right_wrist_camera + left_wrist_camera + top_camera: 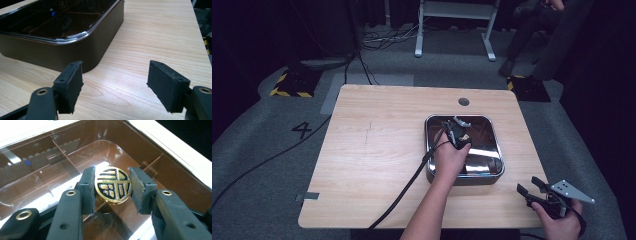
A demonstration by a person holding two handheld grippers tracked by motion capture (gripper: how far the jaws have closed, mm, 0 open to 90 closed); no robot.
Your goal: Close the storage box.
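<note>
A square brown box (430,165) with a shiny clear lid (62,157) stands right of the middle of the wooden table (372,150). On the lid's middle sits a round gold knob (113,184) with a black pattern. My left gripper (113,191) reaches down onto the lid, and its pads press the knob from both sides; the high view shows the left gripper (457,134) over the box. The right gripper (528,185) hovers open near the table's front right corner. In its own view, the right gripper (115,85) holds nothing, and the box (62,52) lies ahead to the left.
A black cable (407,185) trails from the left gripper over the table's front edge. A round grommet (463,101) sits near the far edge, and grey tape (307,196) marks the front left corner. A white stand (454,20) and a seated person (532,30) are beyond the table.
</note>
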